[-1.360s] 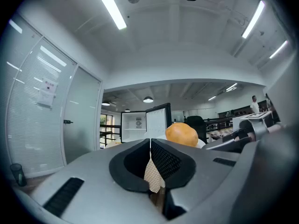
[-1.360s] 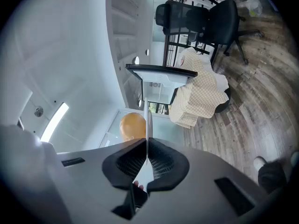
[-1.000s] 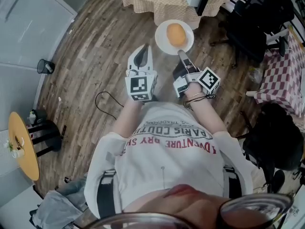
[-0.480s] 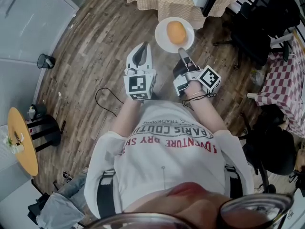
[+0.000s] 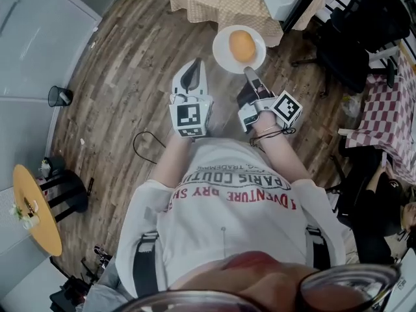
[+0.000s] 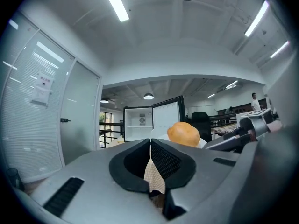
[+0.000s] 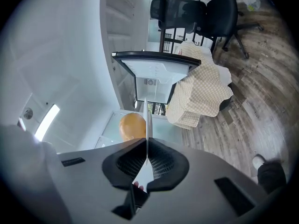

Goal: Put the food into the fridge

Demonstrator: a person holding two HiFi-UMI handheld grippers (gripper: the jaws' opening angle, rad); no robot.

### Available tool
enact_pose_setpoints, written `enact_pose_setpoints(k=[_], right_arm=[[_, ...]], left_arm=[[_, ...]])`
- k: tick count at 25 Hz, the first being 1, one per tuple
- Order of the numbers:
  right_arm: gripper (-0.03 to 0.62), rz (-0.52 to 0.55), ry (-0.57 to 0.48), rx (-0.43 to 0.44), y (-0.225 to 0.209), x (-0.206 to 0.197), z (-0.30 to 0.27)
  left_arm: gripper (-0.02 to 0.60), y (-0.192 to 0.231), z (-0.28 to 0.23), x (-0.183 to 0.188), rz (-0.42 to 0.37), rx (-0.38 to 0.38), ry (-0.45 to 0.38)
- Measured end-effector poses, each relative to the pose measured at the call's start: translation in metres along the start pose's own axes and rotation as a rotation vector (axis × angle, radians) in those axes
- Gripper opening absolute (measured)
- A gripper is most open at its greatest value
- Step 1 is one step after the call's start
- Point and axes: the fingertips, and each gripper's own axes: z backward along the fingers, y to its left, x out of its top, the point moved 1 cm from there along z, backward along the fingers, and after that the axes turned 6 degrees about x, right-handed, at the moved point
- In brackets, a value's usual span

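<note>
A round orange food item (image 5: 241, 45) lies on a white plate (image 5: 224, 44) held level over the wooden floor. My right gripper (image 5: 247, 71) is shut on the plate's near rim. In the right gripper view the plate (image 7: 146, 120) runs edge-on between the jaws, with the food (image 7: 131, 126) to its left. My left gripper (image 5: 197, 64) is beside the plate, shut and holding nothing. The left gripper view shows the food (image 6: 183, 133) to the right. A small fridge (image 6: 139, 121) stands ahead with its door (image 6: 166, 118) open, on a table draped in checked cloth (image 5: 221, 2).
Black office chairs (image 5: 344, 41) stand to the right of the cloth-covered table. A red checked table (image 5: 390, 103) is at the far right. On the left are a small bin (image 5: 60, 96), a round yellow table (image 5: 36, 213) and a cable (image 5: 146, 145) on the floor.
Both grippers and the plate keep the same pose. The floor and furniture have slid a little in the head view as the person moves.
</note>
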Motion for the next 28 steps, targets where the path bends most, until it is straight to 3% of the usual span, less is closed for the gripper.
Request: enact_pose_setpoints(k=[6, 19, 28], right_arm=[[0.032, 0.011, -0.063, -0.016, 0.0, -0.004, -0.08], [0.032, -0.016, -0.112, -0.006, -0.013, -0.041, -0.274], [0.032, -0.035, -0.117, -0.034, -0.039, -0.03, -0.345]], left_arm=[[0.028, 0.066, -0.056, 0.013, 0.049, -0.053, -0.01], [0.028, 0.247, -0.157, 0.012, 0.073, -0.059, -0.004], [0.028, 0.298, -0.212, -0.017, 0.113, -0.022, 0.057]])
